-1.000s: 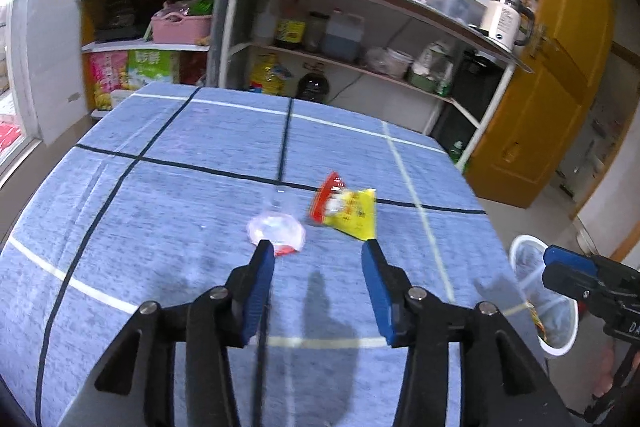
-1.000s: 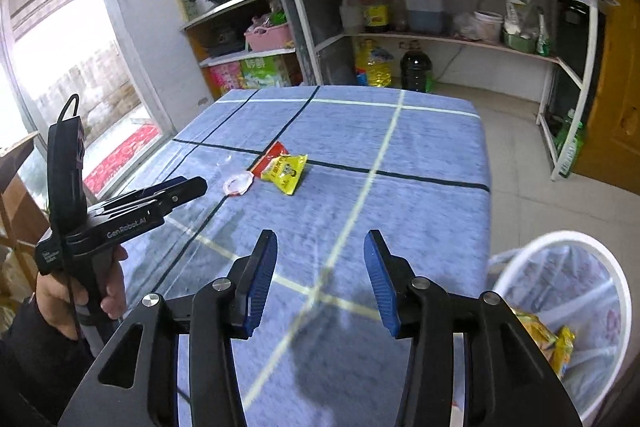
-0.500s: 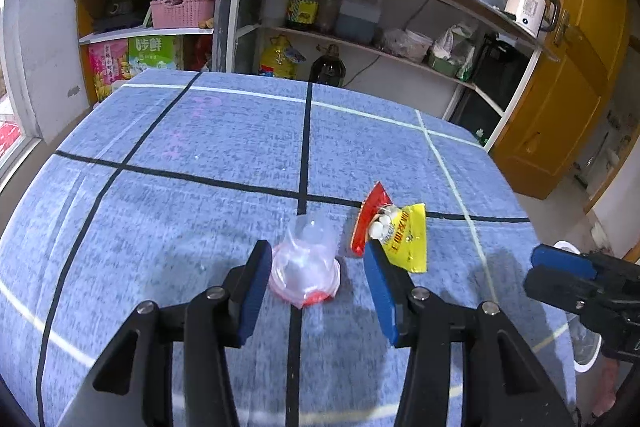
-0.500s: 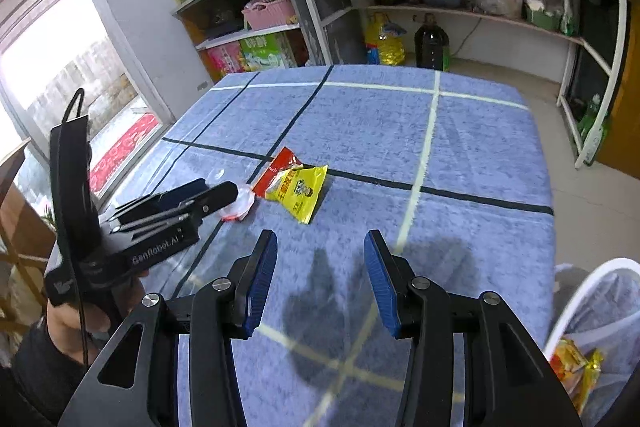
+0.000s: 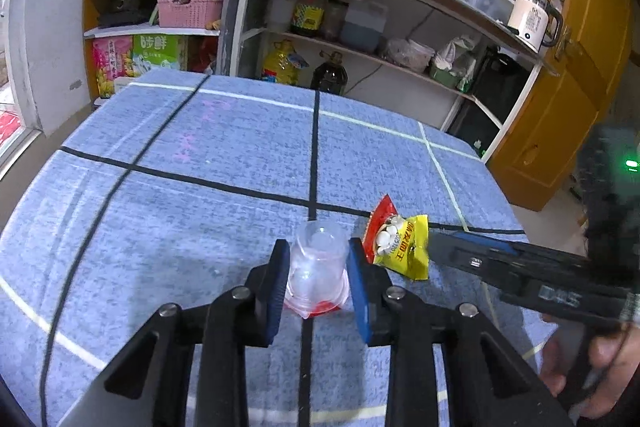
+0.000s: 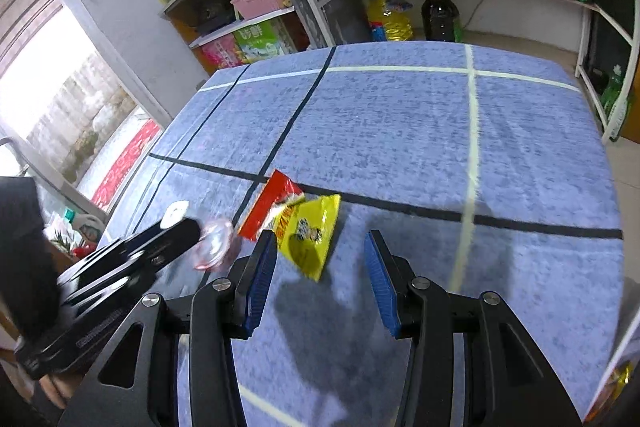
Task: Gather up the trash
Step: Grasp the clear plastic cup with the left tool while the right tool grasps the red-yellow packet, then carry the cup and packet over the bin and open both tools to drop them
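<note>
Low in the centre of the left wrist view, the clear plastic cup (image 5: 318,269) lay on the blue tablecloth (image 5: 224,163), pinched between the blue pads of the left gripper (image 5: 318,283), which pressed both its sides. Just right of it lay the yellow snack packet (image 5: 404,251), overlapping a red wrapper (image 5: 380,213). In the right wrist view, the right gripper (image 6: 320,279) stood wide apart and held nothing, its left pad (image 6: 262,275) beside the packet's edge.

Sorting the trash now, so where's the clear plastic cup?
In the left wrist view, the clear plastic cup lies between the left gripper fingers, just left of the yellow snack packet.
</note>
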A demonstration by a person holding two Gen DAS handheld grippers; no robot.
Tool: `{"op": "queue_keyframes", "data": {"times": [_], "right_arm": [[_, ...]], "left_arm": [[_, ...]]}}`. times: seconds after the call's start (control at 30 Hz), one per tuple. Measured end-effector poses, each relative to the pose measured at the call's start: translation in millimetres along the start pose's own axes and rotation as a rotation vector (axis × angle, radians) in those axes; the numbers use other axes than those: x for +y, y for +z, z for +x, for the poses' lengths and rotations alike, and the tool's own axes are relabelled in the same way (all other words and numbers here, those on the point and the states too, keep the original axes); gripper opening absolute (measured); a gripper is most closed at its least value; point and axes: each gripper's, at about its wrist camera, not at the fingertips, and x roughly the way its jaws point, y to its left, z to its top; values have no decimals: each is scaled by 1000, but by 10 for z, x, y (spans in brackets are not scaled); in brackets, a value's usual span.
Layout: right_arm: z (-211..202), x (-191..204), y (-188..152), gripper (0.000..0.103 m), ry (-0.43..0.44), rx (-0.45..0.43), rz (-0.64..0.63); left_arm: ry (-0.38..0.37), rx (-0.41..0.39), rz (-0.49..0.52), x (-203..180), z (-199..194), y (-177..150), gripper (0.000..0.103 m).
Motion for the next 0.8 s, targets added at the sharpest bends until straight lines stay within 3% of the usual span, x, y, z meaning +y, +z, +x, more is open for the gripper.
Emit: {"op": "queue_keyframes", "data": {"times": [0.4, 0.6, 0.7, 0.8], "right_arm": [[311, 67, 156, 51, 16, 25, 21], [374, 191, 185, 50, -46, 26, -25], [363, 221, 144, 38, -59, 26, -38], [325, 202, 115, 35, -61, 18, -37]], "left_arm": [[7, -27, 12, 99, -162, 8, 30], [18, -19, 0, 157, -160, -12, 30], [20, -19, 1, 163, -162, -22, 30], [19, -19, 2, 159, -164, -17, 30]]}}
